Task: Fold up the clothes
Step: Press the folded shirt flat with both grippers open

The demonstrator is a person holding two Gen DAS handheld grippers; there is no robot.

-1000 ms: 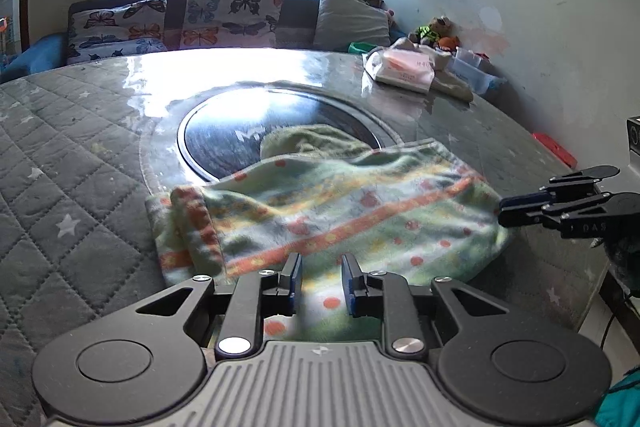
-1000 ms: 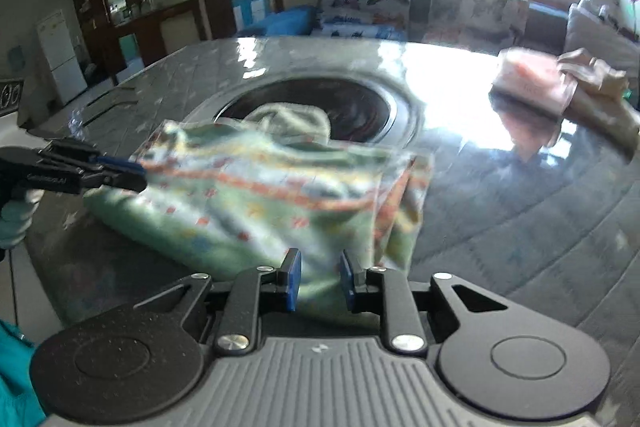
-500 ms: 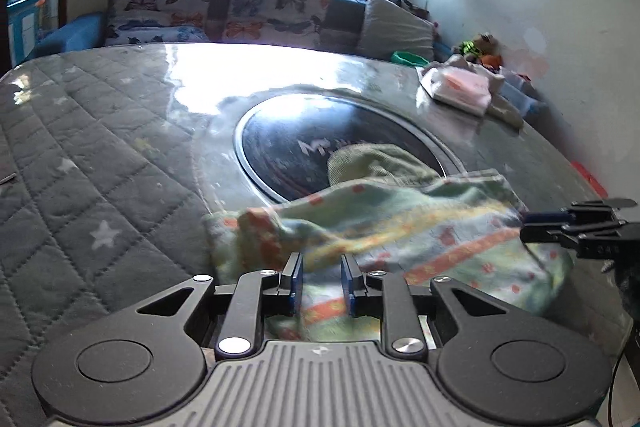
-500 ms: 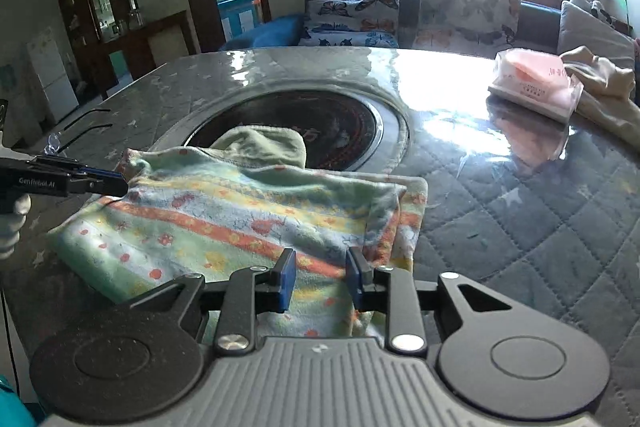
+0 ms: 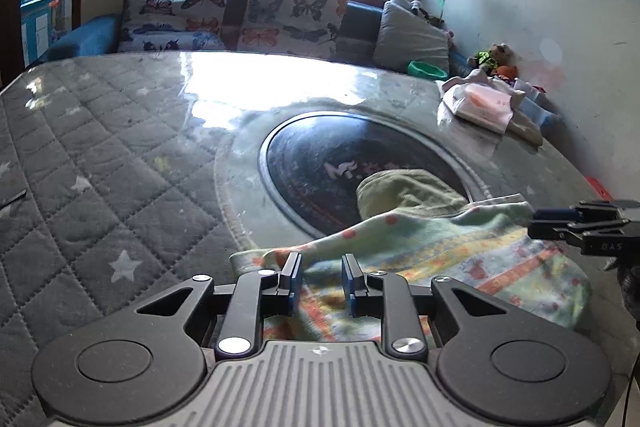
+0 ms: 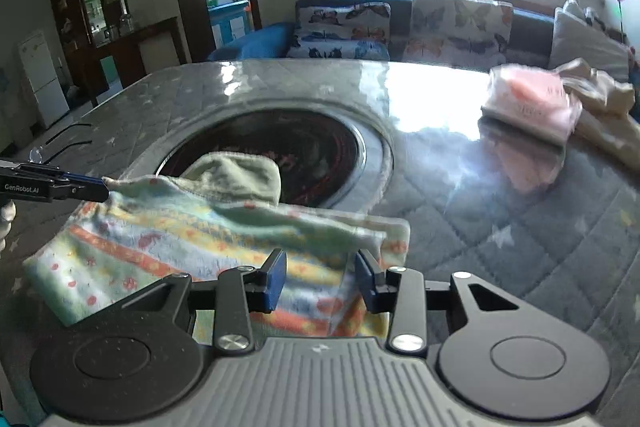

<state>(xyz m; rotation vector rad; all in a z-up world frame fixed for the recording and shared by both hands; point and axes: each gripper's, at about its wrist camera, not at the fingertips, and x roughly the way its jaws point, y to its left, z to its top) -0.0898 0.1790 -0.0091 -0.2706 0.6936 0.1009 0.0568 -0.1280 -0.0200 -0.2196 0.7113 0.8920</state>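
- Here, the patterned cloth lies folded on the quilted grey table, at the near edge of the dark round inset sunk in the table's middle; its pale green ground carries orange and yellow stripes and small red dots
- A plain green piece of fabric pokes out from behind the cloth and overlaps the rim of the inset
- The left gripper sits at the near left end of the cloth, its blue-padded jaws a narrow gap apart with fabric bunched between them; whether the pads actually press the cloth I cannot tell from its own view; in the right wrist view its tip meets the cloth's lifted far corner, which rises toward it
- The right gripper hangs over the near right end of the cloth; its jaws are opening, the pads standing clear of the fabric below and between them
- Beyond the inset, toward the far right edge of the table, rests a pink packet with a beige garment just beside it
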